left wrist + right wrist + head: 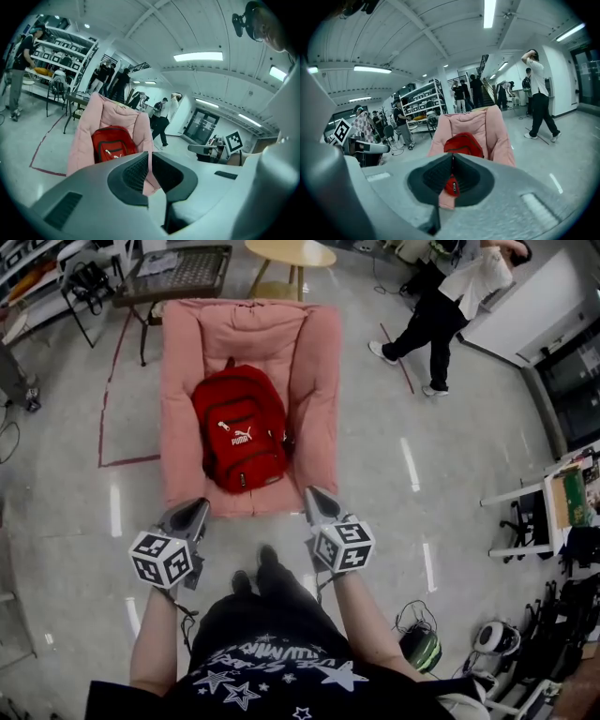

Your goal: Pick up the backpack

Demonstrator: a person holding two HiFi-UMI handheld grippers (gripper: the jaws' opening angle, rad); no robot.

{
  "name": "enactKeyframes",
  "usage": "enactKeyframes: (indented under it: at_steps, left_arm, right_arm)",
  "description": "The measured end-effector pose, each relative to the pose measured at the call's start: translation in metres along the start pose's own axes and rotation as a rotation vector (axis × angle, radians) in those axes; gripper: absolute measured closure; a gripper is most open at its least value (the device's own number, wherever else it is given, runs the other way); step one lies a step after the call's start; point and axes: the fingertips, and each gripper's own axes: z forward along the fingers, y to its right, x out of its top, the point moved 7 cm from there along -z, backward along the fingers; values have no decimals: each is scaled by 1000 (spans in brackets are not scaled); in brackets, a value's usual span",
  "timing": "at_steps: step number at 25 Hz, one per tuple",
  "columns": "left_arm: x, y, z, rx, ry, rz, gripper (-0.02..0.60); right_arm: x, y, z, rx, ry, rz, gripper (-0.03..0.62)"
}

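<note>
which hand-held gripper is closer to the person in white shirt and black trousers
Right. The right hand-held gripper is at the pink padded cushion's near right corner, the person beyond it rightward; the left hand-held gripper is at the near left corner.

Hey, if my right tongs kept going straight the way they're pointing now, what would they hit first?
Probably the near edge of the pink cushion, just ahead of the shut right tongs. The red backpack lies on it just beyond, though depth is hard to judge.
</note>
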Motion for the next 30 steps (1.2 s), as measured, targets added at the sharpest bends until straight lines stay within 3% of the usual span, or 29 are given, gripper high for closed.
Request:
enactKeyframes:
  at_steps: [7,16,18,21,24,27,30]
  left_arm:
    - [7,-35,43,48,-16,-44,572]
    - [47,-76,125,103,-35,-79,571]
    - [56,-88,143,113,-45,-92,571]
    - [64,-105,166,124,-67,-127,565]
    - [63,-123,190,111,-103,-181,454]
    - [63,-140,213,110,-114,-183,334]
    - [65,-157,233,130,-138,-154,238]
  right_arm:
    - [-1,30,59,31,-30,-10,592]
    - [40,86,167,76,-96,5,589]
    - [48,98,190,79,-118,18,500]
    - [53,113,219,91,-161,19,494]
    - [51,123,250,136,-197,13,361]
    - [47,132,280,160,-220,-2,193]
    - [42,141,306,178,-260,-18,143]
